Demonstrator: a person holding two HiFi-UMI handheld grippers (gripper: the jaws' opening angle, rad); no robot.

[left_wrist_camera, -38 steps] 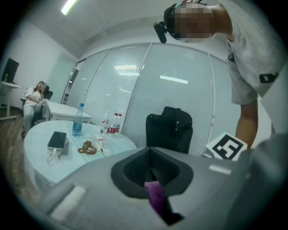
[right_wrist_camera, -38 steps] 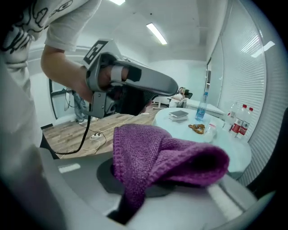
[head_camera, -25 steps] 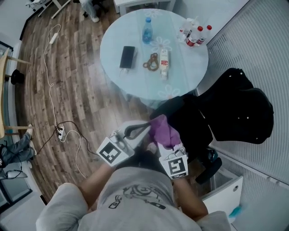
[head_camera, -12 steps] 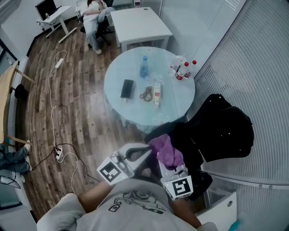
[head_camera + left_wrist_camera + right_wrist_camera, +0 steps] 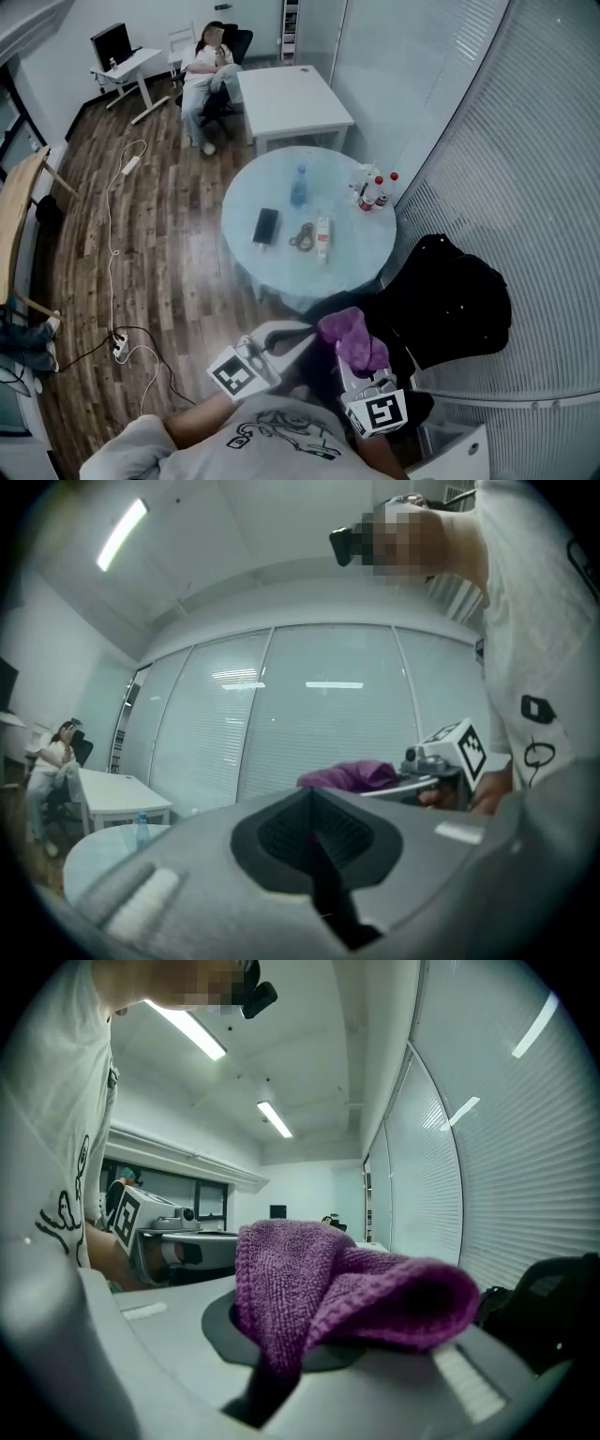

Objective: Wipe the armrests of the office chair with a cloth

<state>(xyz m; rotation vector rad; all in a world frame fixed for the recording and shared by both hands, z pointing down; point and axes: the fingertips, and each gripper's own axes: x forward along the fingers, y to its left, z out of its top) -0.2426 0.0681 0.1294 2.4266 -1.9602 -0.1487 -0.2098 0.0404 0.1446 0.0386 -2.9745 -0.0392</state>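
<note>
Cloth (image 5: 347, 1288) single, purple, clamped in right claw (image 5: 281, 1368), left claw (image 5: 317, 841) closed on nothing, one round table (image 5: 281, 267).

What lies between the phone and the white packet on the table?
A brown looped thing, too small to identify; the head view shows it.

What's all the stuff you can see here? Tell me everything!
round table: one, pale blue, middle of room
water bottle: one, blue, on round table
phone: one, black, on round table
red-capped bottles: a few, round table's right edge
square table: one, white, behind round table
jacket: one, black, at right
cables: white and black, on wooden floor
seated person: one, far back
cloth: one, purple, in right gripper
left gripper: shut, empty
right gripper: shut on cloth
</note>
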